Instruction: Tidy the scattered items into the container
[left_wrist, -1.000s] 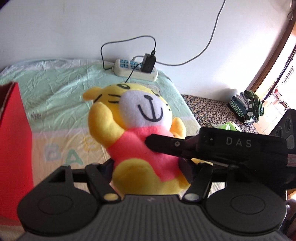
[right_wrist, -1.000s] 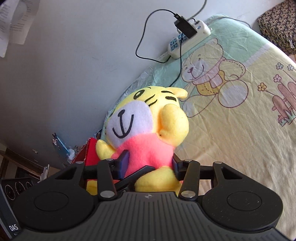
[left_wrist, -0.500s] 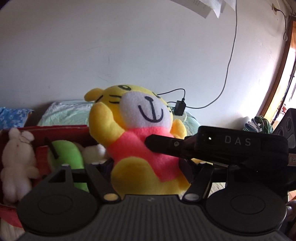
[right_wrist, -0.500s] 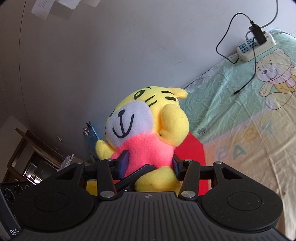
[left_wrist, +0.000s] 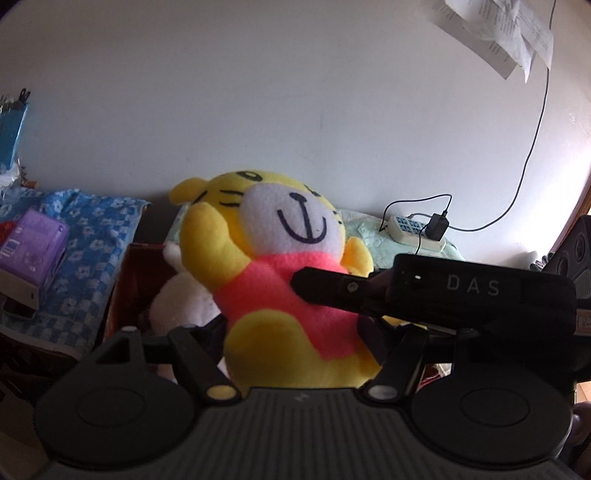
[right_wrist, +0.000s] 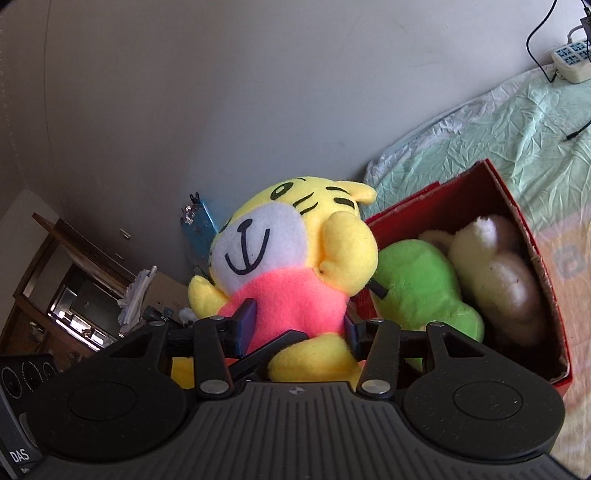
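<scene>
Both grippers clamping the tiger (right_wrist: 291, 280) at once, holding it upright in the air. Right gripper (right_wrist: 295, 326) squeezing the pink belly from either side, pads sinking into the plush, jaws standing partly apart around it. Left gripper (left_wrist: 291, 332) pinching the lower body across the yellow legs and pink shirt, its far finger mostly hiding behind the right gripper's black body, which is crossing in front of the chest in the left view. Tiger hanging just beside the red box (right_wrist: 517, 206), at its near-left corner in the right view, seemingly over the edge rather than inside, though hard to judge through the fisheye. Box sitting on the bed (right_wrist: 498, 122), already holding a green plush (right_wrist: 417, 284) and a cream plush (right_wrist: 495, 273) pressing side by side. Power strip (left_wrist: 413, 229) lying at the far end of the bed against the wall (left_wrist: 295, 92), charger plugging into it. Purple carton (left_wrist: 33, 240) resting on a blue floral cloth (left_wrist: 99, 229) off to the left of the box.
</scene>
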